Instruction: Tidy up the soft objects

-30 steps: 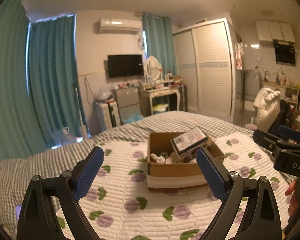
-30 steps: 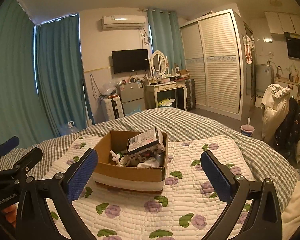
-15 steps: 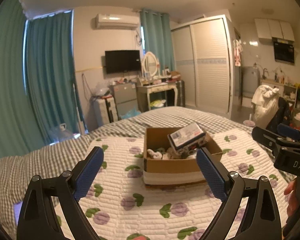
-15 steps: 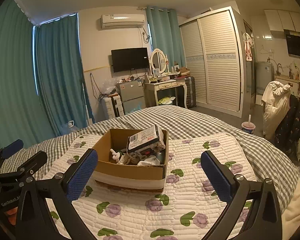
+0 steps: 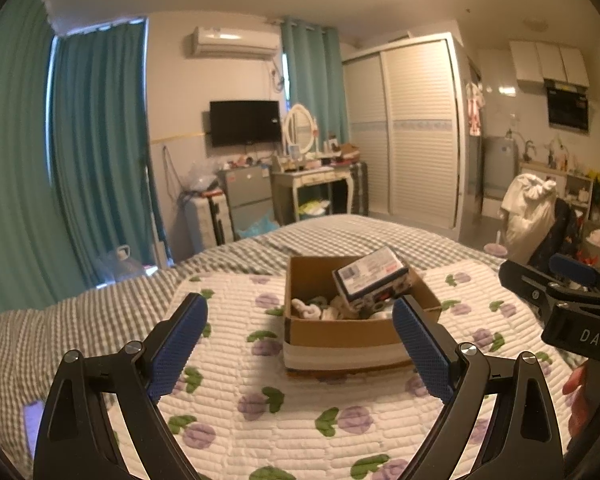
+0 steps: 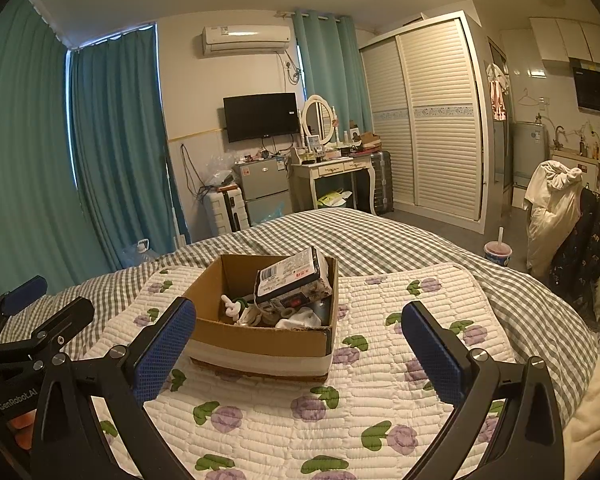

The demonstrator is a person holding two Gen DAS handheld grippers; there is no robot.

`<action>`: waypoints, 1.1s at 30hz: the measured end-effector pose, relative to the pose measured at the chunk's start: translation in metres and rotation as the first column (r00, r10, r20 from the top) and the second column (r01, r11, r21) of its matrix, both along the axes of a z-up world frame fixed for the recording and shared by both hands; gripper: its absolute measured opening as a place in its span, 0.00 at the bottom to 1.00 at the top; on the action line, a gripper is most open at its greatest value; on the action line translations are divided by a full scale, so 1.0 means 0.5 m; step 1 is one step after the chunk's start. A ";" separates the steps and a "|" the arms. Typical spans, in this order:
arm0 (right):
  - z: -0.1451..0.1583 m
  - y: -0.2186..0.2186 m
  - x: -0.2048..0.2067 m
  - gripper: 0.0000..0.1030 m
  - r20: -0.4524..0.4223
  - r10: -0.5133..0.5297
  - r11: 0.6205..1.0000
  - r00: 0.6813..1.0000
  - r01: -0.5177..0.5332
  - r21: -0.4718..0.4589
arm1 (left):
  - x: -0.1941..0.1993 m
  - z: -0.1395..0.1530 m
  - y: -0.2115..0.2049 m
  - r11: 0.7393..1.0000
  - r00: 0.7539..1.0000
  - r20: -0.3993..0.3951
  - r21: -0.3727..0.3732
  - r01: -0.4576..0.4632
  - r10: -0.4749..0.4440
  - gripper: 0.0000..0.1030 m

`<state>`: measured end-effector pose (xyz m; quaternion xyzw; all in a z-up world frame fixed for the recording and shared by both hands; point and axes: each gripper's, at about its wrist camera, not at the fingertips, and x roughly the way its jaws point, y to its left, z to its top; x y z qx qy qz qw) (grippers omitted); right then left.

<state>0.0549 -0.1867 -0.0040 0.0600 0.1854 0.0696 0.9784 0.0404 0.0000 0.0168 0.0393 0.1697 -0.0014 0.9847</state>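
Box nearer now; soft contents jumbled, indistinct.

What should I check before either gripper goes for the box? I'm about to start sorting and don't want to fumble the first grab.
1. Left gripper open and holding nothing: ok.
2. Right gripper open and holding nothing: ok.
3. Box sits flat on the quilt, top open: ok.
4. Path from both grippers to the box is free: ok, only bare quilt lies between.
5. Soft items reachable: not ok, a packet lies tilted over the contents and leans on the box rim; it likely has to come out first.
6. What the white soft things under the packet are: cannot tell, too small and partly hidden.
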 end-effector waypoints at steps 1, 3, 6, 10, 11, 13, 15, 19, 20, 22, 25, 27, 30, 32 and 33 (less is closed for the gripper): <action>-0.001 0.000 -0.001 1.00 0.000 -0.002 1.000 1.000 0.002 0.001 | 0.001 -0.001 0.001 1.000 1.000 -0.001 0.000 -0.002 0.002 0.93; -0.003 0.002 -0.001 1.00 -0.001 -0.001 1.000 1.000 0.001 0.002 | 0.001 -0.001 0.002 1.000 1.000 -0.004 -0.002 -0.003 0.003 0.93; -0.001 0.001 -0.001 1.00 -0.001 0.000 1.000 1.000 0.000 0.001 | 0.001 0.000 0.002 1.000 1.000 -0.001 -0.001 -0.002 0.002 0.93; -0.002 0.005 -0.001 1.00 -0.003 0.002 1.000 1.000 -0.002 0.000 | 0.000 -0.002 0.004 1.000 1.000 -0.004 0.001 -0.003 0.003 0.93; -0.002 0.006 -0.001 1.00 -0.004 0.002 1.000 1.000 -0.002 0.000 | 0.000 -0.003 0.005 1.000 1.000 -0.006 0.001 -0.002 0.002 0.93; -0.002 0.007 -0.001 1.00 -0.005 0.002 1.000 1.000 -0.002 -0.001 | 0.001 -0.004 0.005 1.000 1.000 -0.009 -0.001 -0.003 0.003 0.93; 0.000 0.009 -0.001 1.00 -0.005 0.002 1.000 1.000 -0.002 -0.001 | 0.000 -0.004 0.006 1.000 1.000 -0.007 0.000 -0.002 0.002 0.93; 0.000 0.011 0.000 1.00 -0.006 0.002 1.000 1.000 -0.002 -0.001 | 0.000 -0.004 0.006 1.000 1.000 -0.009 0.001 -0.004 0.004 0.93; 0.000 0.010 0.000 1.00 -0.007 0.004 1.000 1.000 -0.004 0.000 | -0.001 -0.005 0.005 1.000 1.000 -0.009 0.000 -0.004 0.004 0.93; 0.000 0.010 0.000 1.00 -0.007 0.004 1.000 1.000 -0.004 -0.001 | -0.001 -0.005 0.005 1.000 1.000 -0.009 0.000 -0.004 0.004 0.93; 0.000 0.010 0.000 1.00 -0.008 0.005 1.000 1.000 -0.005 0.000 | -0.001 -0.005 0.005 1.000 1.000 -0.008 0.001 -0.004 0.004 0.93; -0.001 0.011 0.000 1.00 -0.007 0.004 1.000 1.000 -0.004 -0.001 | -0.001 -0.005 0.005 1.000 1.000 -0.009 0.001 -0.004 0.004 0.93; -0.001 0.011 0.001 1.00 -0.010 0.004 1.000 1.000 -0.004 -0.002 | -0.002 -0.008 0.007 1.000 1.000 -0.011 -0.004 -0.006 0.006 0.93; -0.004 0.014 0.001 1.00 -0.011 0.004 1.000 1.000 -0.004 -0.002 | -0.003 -0.010 0.008 1.000 1.000 -0.010 -0.004 -0.006 0.006 0.93; -0.005 0.015 0.002 1.00 -0.012 0.004 1.000 1.000 -0.004 -0.002 | -0.003 -0.010 0.008 1.000 1.000 -0.010 -0.004 -0.005 0.005 0.93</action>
